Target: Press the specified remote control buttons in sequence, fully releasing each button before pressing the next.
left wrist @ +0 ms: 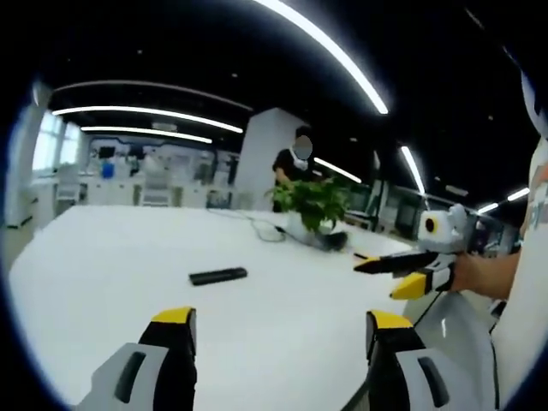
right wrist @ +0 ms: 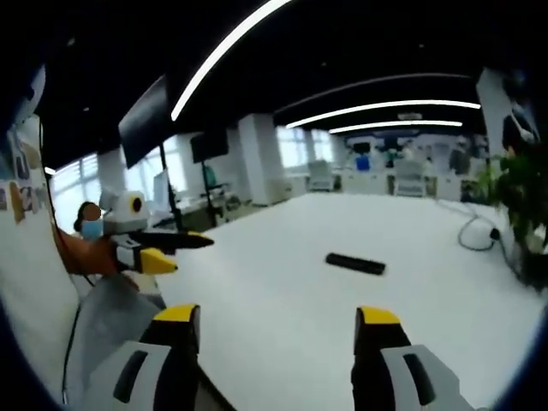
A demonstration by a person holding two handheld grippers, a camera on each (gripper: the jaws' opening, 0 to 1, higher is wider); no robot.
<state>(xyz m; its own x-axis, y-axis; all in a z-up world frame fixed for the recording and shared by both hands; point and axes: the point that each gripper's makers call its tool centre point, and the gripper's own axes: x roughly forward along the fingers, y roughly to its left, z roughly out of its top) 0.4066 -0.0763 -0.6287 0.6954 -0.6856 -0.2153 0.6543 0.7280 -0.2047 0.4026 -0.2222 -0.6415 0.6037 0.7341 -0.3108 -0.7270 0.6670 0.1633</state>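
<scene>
A slim black remote [left wrist: 217, 276] lies flat on the white table [left wrist: 103, 257], out past my left gripper [left wrist: 282, 330], whose yellow-tipped jaws stand wide apart and hold nothing. My right gripper [left wrist: 377, 280] comes in from the right in a person's hand, hovering above the table's edge. In the right gripper view the remote [right wrist: 355, 264] lies ahead and slightly right of my right gripper [right wrist: 276, 325], which is open and holds nothing. There the left gripper [right wrist: 193, 255] hangs at the left, off the table [right wrist: 282, 317]. Neither gripper touches the remote.
A potted green plant [left wrist: 312, 205] stands at the far side of the table, with a cable [left wrist: 265, 229] trailing beside it. A person [left wrist: 295, 163] is behind the plant. The plant [right wrist: 514, 197] is at the right edge in the right gripper view. Desks and monitors fill the room beyond.
</scene>
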